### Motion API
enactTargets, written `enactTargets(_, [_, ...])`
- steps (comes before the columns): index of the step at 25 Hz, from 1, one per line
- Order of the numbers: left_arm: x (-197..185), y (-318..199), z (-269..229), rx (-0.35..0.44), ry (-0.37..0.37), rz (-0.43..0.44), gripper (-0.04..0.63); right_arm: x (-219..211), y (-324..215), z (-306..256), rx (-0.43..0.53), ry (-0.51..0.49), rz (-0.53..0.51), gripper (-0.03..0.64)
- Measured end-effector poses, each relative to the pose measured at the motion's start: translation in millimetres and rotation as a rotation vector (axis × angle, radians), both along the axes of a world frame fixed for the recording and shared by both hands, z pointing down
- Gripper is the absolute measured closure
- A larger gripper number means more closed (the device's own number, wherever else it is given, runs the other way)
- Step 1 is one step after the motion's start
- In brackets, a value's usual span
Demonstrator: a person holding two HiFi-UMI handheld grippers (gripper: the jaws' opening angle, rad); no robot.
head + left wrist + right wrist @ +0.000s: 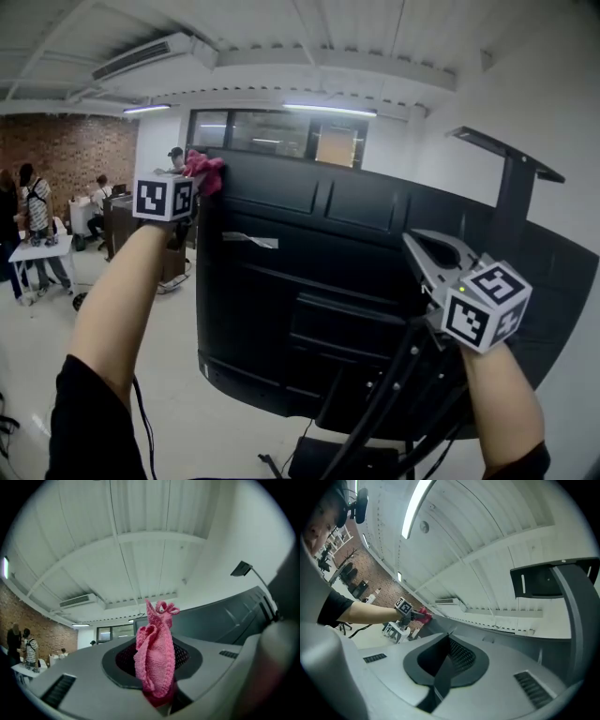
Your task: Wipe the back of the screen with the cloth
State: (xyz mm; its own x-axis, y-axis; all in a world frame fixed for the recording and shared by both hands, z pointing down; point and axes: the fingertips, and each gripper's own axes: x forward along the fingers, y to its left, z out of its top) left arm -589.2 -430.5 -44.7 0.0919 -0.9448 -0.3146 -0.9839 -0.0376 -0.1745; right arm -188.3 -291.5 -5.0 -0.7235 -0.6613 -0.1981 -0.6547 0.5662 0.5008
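The back of a large black screen (337,281) fills the middle of the head view, tilted on its stand. My left gripper (190,184) is up at the screen's top left corner, shut on a pink knitted cloth (203,170) that touches that corner. In the left gripper view the cloth (154,656) stands bunched up between the jaws. My right gripper (434,255) is shut with nothing in it, raised in front of the screen's right part. From the right gripper view, the left gripper (412,617) and cloth (423,615) show at the screen's top edge (487,631).
A black stand arm with a flat plate (511,173) rises behind the screen at right. Cables and the stand base (375,422) hang below. People stand at a white table (39,248) far left, before a brick wall (66,150).
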Motion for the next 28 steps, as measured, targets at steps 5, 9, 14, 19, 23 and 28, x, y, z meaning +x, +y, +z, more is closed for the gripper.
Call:
enactTargets(5, [21,-15,-10,-0.021,-0.001,-0.052,0.492,20,-2,4,-0.001,-0.010,0.020,0.617])
enactTargets(9, [115,-4,-15,-0.017,-0.078,0.044,0.492,40,6,5,0.000,-0.010,0.008,0.617])
enactTargets(14, [209,3,-13,-0.042,-0.149,0.117,0.492,66,13,11,0.006,0.000,-0.005,0.617])
enactTargets(19, [275,18,-15,-0.042,-0.221,0.147,0.492,86,30,10,0.008,0.002,-0.028,0.617])
enactTargets(23, [352,23,-11,-0.062,-0.325,0.217,0.493,105,44,10,0.019,0.002,-0.036,0.617])
enactTargets(28, [453,31,-10,-0.088,-0.482,0.292,0.494,135,67,9,0.030,-0.011,-0.021,0.617])
